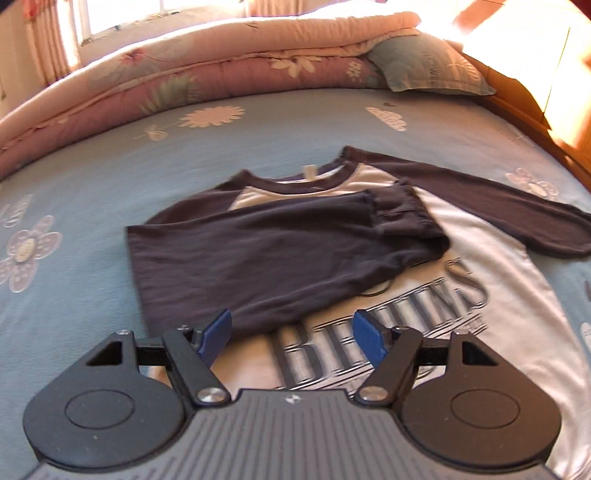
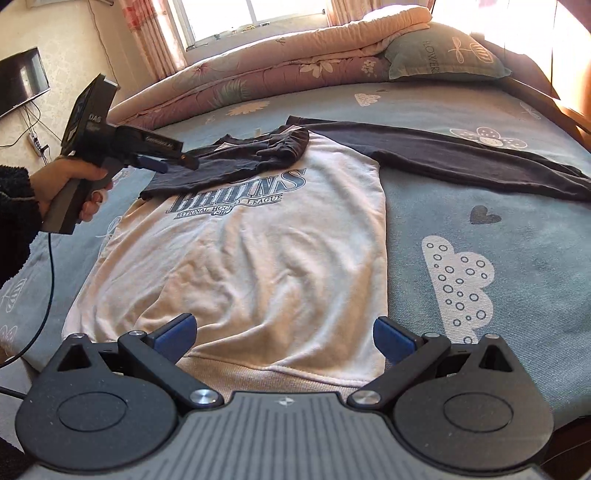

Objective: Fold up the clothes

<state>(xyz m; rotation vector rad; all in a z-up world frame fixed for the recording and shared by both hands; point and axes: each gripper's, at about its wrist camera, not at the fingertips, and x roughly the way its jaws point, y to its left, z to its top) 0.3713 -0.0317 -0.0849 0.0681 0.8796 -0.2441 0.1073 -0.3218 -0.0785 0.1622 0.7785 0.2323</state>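
1. The shirt (image 2: 258, 258) lies flat, front up, on the bed (image 2: 480, 221); its body is white with a dark "BRUINS" print (image 2: 240, 192) across the chest, and its sleeves and collar are dark.
2. One sleeve (image 1: 258, 258) is folded across the chest, its ribbed cuff (image 1: 399, 210) resting on the white body just below the collar (image 1: 306, 181).
3. The other sleeve (image 2: 461, 155) stretches straight out over the sheet, away from the body.
4. In the right wrist view the hem (image 2: 280, 373) lies nearest the camera, close in front of the right gripper.
5. The left gripper (image 1: 291, 332) hovers low over the chest, near the edge of the folded sleeve; its jaws stand apart, with nothing between the blue pads (image 1: 218, 332).
6. In the right wrist view the same gripper points in from the left, its tips over the folded sleeve; a hand (image 2: 74, 184) in a dark fuzzy cuff holds its grip, and a cable hangs from it.
7. The right gripper (image 2: 282, 336) sits over the hem, jaws spread wide and holding nothing; whether the pads touch the cloth I cannot tell.
8. The sheet is blue-grey with white flowers, clouds and hearts.
9. Along the far side of the bed lies a rolled pink floral quilt (image 2: 277, 66), with a blue-grey pillow (image 2: 443, 51) at its right end.
10. Behind these are a sunlit window (image 2: 251, 14) and curtains; a dark screen (image 2: 22, 81) hangs on the wall at the left.
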